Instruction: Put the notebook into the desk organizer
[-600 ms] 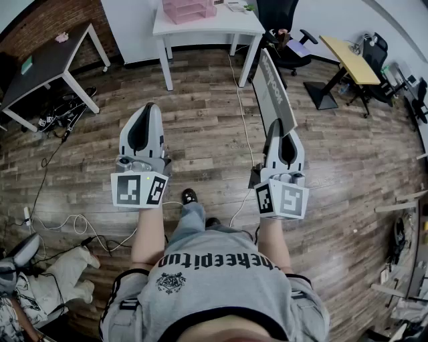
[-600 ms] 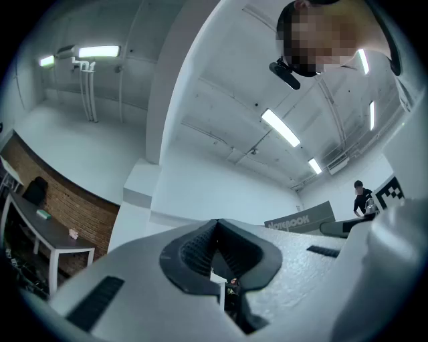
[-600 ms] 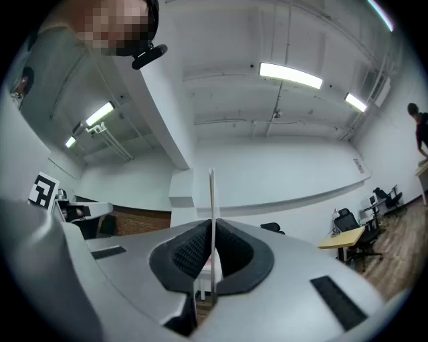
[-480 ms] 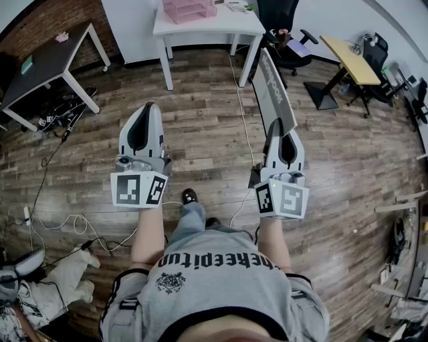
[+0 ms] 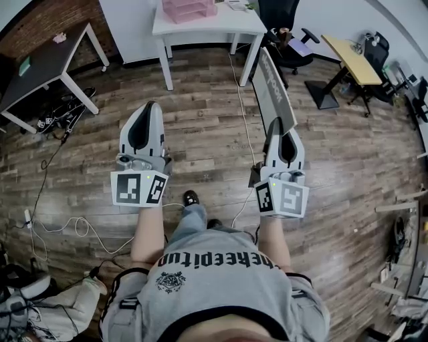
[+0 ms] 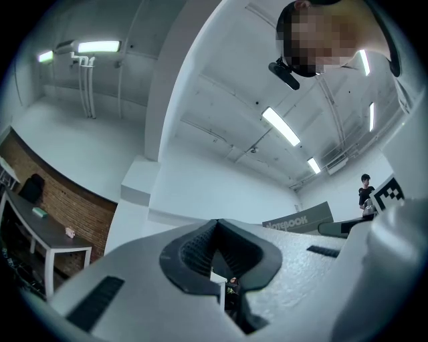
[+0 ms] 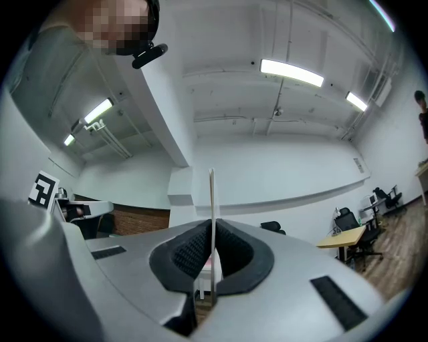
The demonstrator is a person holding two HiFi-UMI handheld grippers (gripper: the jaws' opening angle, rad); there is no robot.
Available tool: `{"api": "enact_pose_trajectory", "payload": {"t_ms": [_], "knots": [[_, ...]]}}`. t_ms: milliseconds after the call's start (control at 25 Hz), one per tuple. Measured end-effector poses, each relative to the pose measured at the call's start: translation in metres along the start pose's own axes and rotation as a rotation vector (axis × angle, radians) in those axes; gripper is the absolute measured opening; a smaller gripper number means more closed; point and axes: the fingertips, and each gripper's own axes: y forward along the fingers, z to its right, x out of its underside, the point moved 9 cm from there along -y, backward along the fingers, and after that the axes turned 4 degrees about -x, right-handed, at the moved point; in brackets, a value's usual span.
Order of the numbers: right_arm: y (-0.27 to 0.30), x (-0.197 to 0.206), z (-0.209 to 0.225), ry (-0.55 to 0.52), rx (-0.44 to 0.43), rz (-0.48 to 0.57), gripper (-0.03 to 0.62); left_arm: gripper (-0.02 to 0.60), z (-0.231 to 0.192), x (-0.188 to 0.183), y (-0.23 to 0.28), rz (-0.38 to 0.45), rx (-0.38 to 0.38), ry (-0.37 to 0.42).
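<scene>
Wood-plank floor (image 5: 200,133) fills the head view; white table (image 5: 200,25) stands ahead of the person, with the pink desk organizer (image 5: 189,9) toward the table's far edge.

Right gripper (image 5: 275,124): jaws nearly closed, clamped on the near short edge of the notebook (image 5: 273,90). In the right gripper view, the pads (image 7: 194,254) press both faces of the notebook (image 7: 212,214), seen edge-on as a thin upright line.

Notebook is in the air, on no surface and well apart from the organizer. Long axis runs along the jaws, away from the person, free end toward the table's near right leg. Grey cover with "notebook" print faces the person's left and is readable in the left gripper view (image 6: 297,222).

Left gripper (image 5: 148,107): jaw tips together (image 6: 215,230), nothing between them, held level beside the right one.
</scene>
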Motion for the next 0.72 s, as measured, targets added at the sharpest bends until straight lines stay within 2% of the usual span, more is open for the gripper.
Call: {"api": "enact_pose_trajectory", "payload": {"t_ms": [280,720], "knots": [[0.044,0.011,-0.001,-0.059,0.0,-0.013,0.008,0.003,-0.025,0.01,0.036,0.004,0.019,0.004],[0.128,0.038,-0.016,-0.04,-0.001,0.001,0.008,0.003,-0.083,0.028,0.1,0.025,0.019,0.016]]}}
